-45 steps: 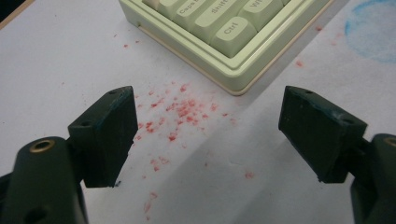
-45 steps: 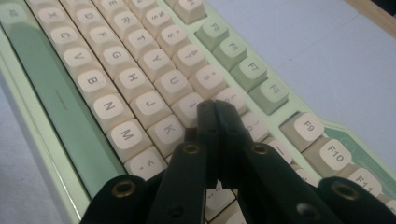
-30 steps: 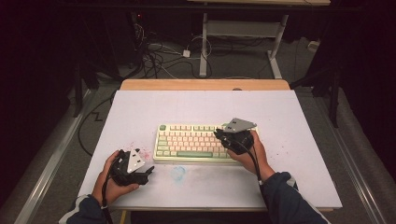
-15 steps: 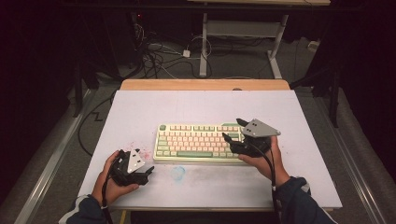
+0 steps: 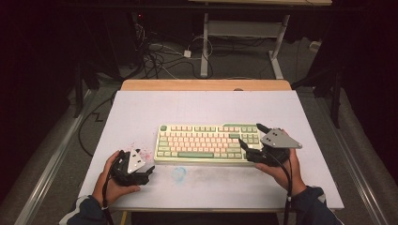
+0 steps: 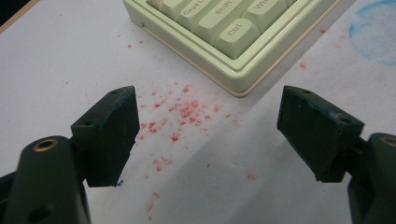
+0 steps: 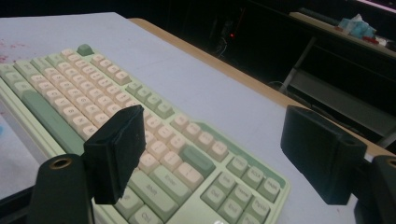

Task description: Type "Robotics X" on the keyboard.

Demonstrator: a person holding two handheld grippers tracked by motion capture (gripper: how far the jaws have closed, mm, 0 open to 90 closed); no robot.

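Currently: left gripper (image 5: 149, 169), jaws apart and empty, parked before red specks (image 6: 187, 109) off the mechanical keyboard (image 5: 209, 143)'s near-left corner. Right gripper (image 5: 251, 143), jaws just opening, empty, straddles the keyboard's right end, seemingly releasing it.

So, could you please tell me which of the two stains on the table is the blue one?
The round smudge just in front of the keyboard; the other stain, by the keyboard's left end, is scattered red specks.
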